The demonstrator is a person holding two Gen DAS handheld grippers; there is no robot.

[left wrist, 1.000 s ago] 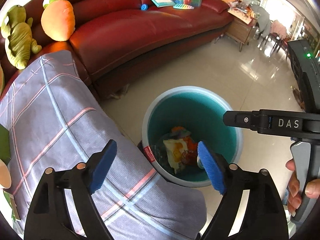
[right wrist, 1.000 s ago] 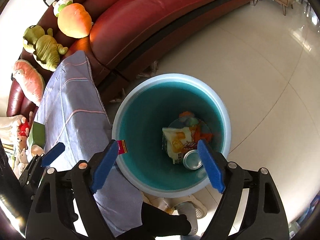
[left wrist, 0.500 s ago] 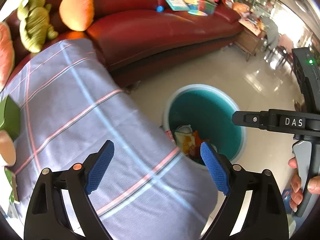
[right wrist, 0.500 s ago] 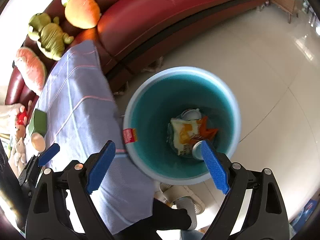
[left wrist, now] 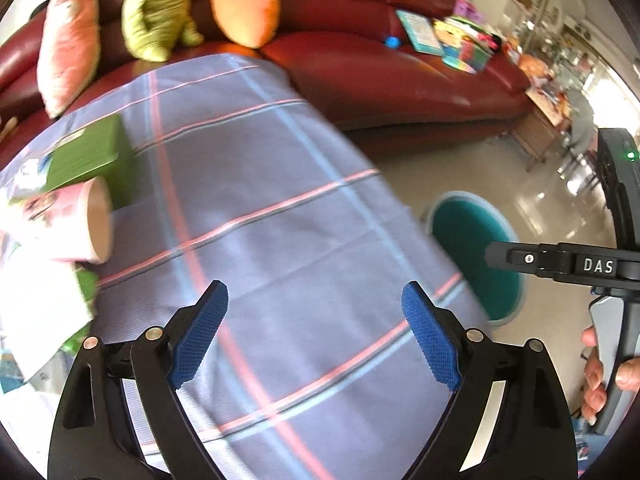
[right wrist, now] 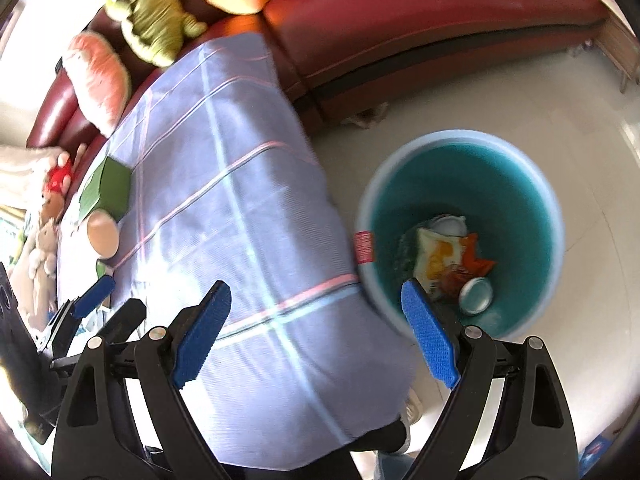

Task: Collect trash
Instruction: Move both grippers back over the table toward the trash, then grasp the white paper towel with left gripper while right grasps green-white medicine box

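Note:
A teal trash bin (right wrist: 532, 200) stands on the floor beside the table; it holds a yellow snack bag (right wrist: 434, 258), orange wrapper scraps and a silver can (right wrist: 476, 295). It also shows in the left wrist view (left wrist: 476, 236). My left gripper (left wrist: 316, 338) is open and empty above the purple checked tablecloth (left wrist: 260, 208). My right gripper (right wrist: 316, 336) is open and empty over the table's corner next to the bin. On the table's left lie a paper cup (left wrist: 80, 222) on its side, a green box (left wrist: 86, 158) and white paper (left wrist: 36, 304).
A red leather sofa (left wrist: 380, 76) with plush toys (left wrist: 156, 8) and books (left wrist: 448, 40) runs behind the table. A wooden side table (left wrist: 540, 124) stands at the sofa's far end. Glossy tiled floor (right wrist: 600, 120) surrounds the bin. The cup (right wrist: 102, 234) and box (right wrist: 108, 190) show in the right view.
Both grippers have swung left, away from over the bin and toward the table. The cup, green box and paper have come into the left wrist view. Both stay open.

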